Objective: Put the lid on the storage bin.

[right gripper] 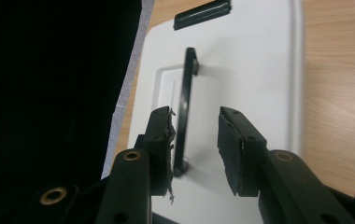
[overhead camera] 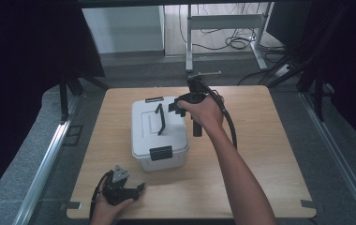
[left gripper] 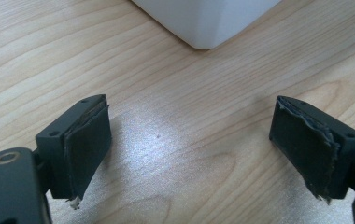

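— Count on the table (overhead camera: 260,154)?
— One white storage box (overhead camera: 159,140); one black carry handle (overhead camera: 160,119) on its lid; two black latches, one near (overhead camera: 161,153), one far (overhead camera: 154,99).
— Tools?
— Two handheld grippers: left gripper (overhead camera: 141,188); right gripper (overhead camera: 175,108); two black jaws on each; one trailing cable apiece.
— Beyond the table?
— One desk frame (overhead camera: 225,28); a tangle of cables, number unclear.

My table (left gripper: 175,140) is light wood with clear grain, smooth, with a soft shine. The box (overhead camera: 143,136) is white plastic, smooth and a little glossy; its handle (right gripper: 185,107) and latches (overhead camera: 161,153) are black matt plastic. My pads (left gripper: 89,149) are dark matt rubber, frayed at the edges.
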